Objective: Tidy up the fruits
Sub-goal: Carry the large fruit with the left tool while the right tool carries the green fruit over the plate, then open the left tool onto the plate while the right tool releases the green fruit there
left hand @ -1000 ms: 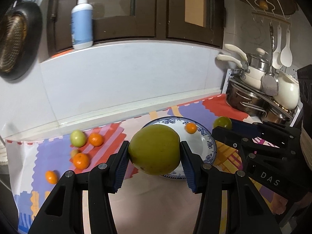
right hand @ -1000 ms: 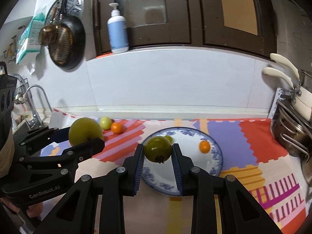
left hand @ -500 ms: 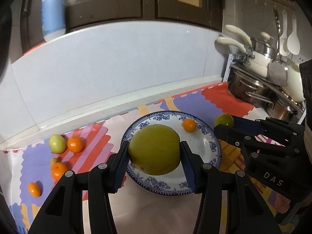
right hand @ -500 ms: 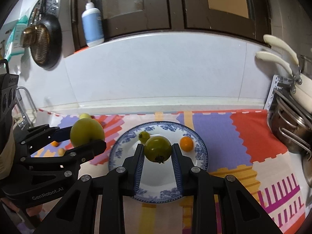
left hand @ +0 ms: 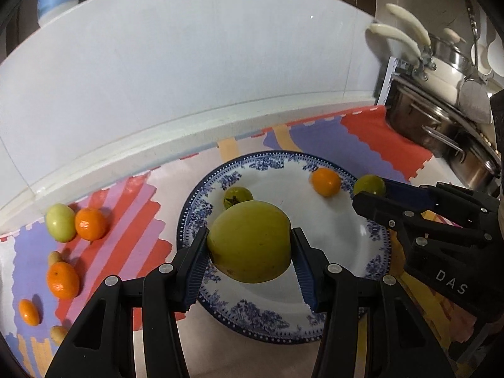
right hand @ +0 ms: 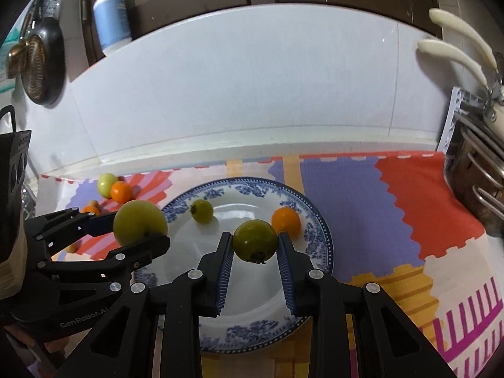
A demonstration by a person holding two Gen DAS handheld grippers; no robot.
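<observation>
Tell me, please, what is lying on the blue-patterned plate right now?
On the plate lie a small green fruit and a small orange. The plate's near part is hidden behind the gripped fruits and gripper fingers.

Left wrist view: mounted behind the left gripper [left hand: 250, 252], looking forward and steeply down along its two fingers, close above a blue-and-white plate [left hand: 375, 236] on a colourful mat [left hand: 126, 201]. Faces the white backsplash [left hand: 189, 72]; stacked pots [left hand: 441, 94] at the right edge. Shows the right gripper [left hand: 370, 189] entering from the right.

Right wrist view: mounted behind the right gripper [right hand: 255, 247], angled down likewise, equally near the same plate [right hand: 318, 220], facing the same backsplash [right hand: 252, 94]. Shows the left gripper [right hand: 140, 226] entering from the left, a lotion bottle [right hand: 111, 15] on the ledge above.

Shared between both: plate, mat, backsplash, each other's gripper, and loose fruit at the mat's left.
</observation>
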